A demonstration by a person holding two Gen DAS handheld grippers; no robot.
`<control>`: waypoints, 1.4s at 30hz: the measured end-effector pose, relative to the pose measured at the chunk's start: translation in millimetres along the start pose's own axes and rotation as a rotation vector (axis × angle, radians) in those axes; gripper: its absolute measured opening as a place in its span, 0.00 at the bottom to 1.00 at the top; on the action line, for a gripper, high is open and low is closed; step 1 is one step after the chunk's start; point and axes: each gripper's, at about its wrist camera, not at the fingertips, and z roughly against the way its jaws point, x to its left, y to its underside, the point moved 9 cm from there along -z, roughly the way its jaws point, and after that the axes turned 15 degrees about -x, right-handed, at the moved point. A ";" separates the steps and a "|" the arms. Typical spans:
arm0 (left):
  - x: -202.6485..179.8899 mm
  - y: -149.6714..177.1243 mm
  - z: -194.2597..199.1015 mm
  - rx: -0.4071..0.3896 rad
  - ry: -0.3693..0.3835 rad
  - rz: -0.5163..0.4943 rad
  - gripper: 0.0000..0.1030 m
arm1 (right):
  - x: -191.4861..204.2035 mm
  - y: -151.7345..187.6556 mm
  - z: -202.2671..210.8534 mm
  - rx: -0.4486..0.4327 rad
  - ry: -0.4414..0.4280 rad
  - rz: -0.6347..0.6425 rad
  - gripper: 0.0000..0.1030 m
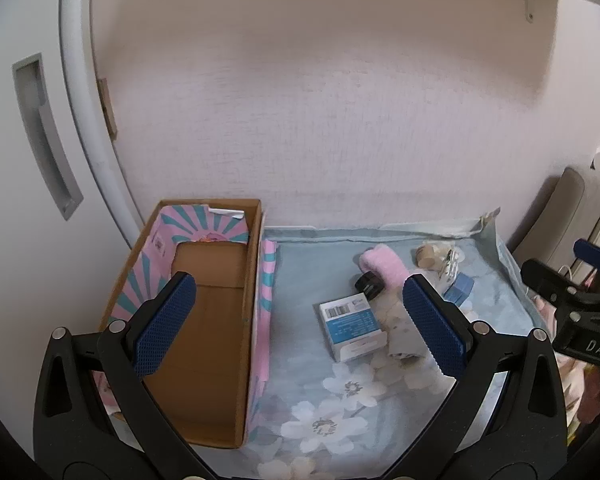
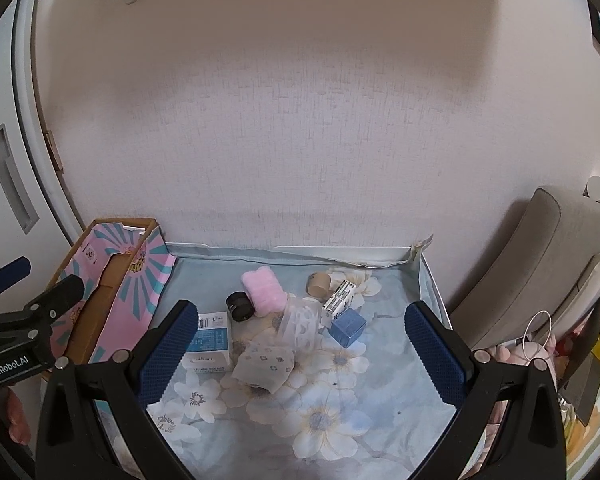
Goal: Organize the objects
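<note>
- Left gripper (image 1: 298,322) and right gripper (image 2: 300,344) both gaped wide, holding nothing.
- Cardboard box (image 1: 204,360) stood at 9 o'clock, against the cloth's (image 1: 300,400) edge.
- Only the right view showed the clear plastic tray (image 2: 300,326).

Cardboard box (image 1: 204,344): brown inside, pink/teal sunburst print outside. Cloth (image 2: 340,420): pale blue, white flowers. Fluffy roll (image 2: 262,290) pink. Jar (image 2: 239,306) black. Cube (image 2: 348,327) blue. Carton (image 1: 350,328) white/blue with barcode. Hand-held gripper pads (image 1: 164,326) blue, textured.

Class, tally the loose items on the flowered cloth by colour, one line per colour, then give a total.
Blue or blue-and-white: 2, the flat box and the cube box
Pink: 1, fluffy roll
Black: 1, jar
Tan: 1, roll
Total: 5
</note>
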 end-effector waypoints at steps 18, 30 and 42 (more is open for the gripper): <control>-0.6 -0.4 3.4 0.007 0.011 0.004 1.00 | -14.1 2.7 6.3 -0.008 0.209 -0.109 1.00; -7.3 -3.6 3.8 0.019 0.026 0.003 1.00 | -16.1 1.9 10.3 -0.009 0.217 -0.121 1.00; -11.2 -4.2 4.6 0.020 0.037 -0.002 1.00 | -16.3 1.2 12.5 -0.012 0.215 -0.120 1.00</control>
